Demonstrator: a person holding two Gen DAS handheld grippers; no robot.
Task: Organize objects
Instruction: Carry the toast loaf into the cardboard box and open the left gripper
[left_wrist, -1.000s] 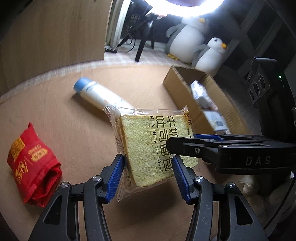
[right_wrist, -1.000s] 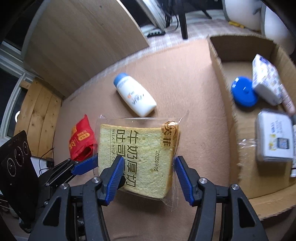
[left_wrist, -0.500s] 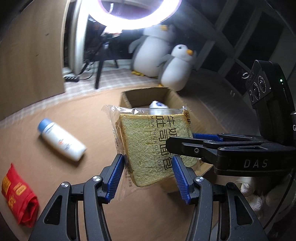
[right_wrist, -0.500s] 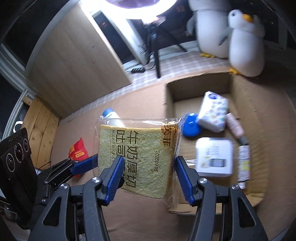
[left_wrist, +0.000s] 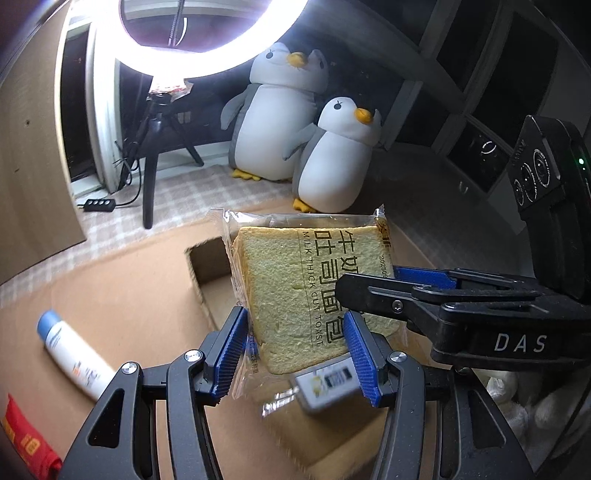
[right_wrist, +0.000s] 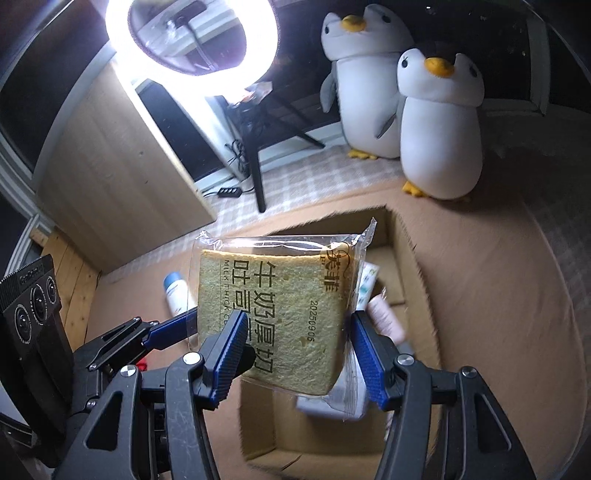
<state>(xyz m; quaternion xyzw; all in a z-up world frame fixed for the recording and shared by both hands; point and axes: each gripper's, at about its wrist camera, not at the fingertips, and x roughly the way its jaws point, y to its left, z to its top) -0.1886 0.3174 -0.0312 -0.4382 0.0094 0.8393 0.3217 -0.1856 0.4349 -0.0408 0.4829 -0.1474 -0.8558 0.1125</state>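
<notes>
Gripping a bagged slice of milk toast (left_wrist: 314, 291) from both sides, the left gripper (left_wrist: 295, 350) and right gripper (right_wrist: 299, 347) pinch it between their blue pads and hold it upright above the open cardboard box (right_wrist: 413, 266). Beyond the box, two plush penguins (left_wrist: 310, 129) stand under a ring light (right_wrist: 192, 40). Outside the box on the left, a white bottle (left_wrist: 74, 354) lies on the brown surface, a red packet (left_wrist: 26, 443) beside it.

- A ring light (left_wrist: 207, 40) blazed overhead, blown out white; the room beyond stayed dim.
- Fisheye bending curved the edges into dark corners.
- The cardboard box (right_wrist: 417, 258) looked motion-blurred.
</notes>
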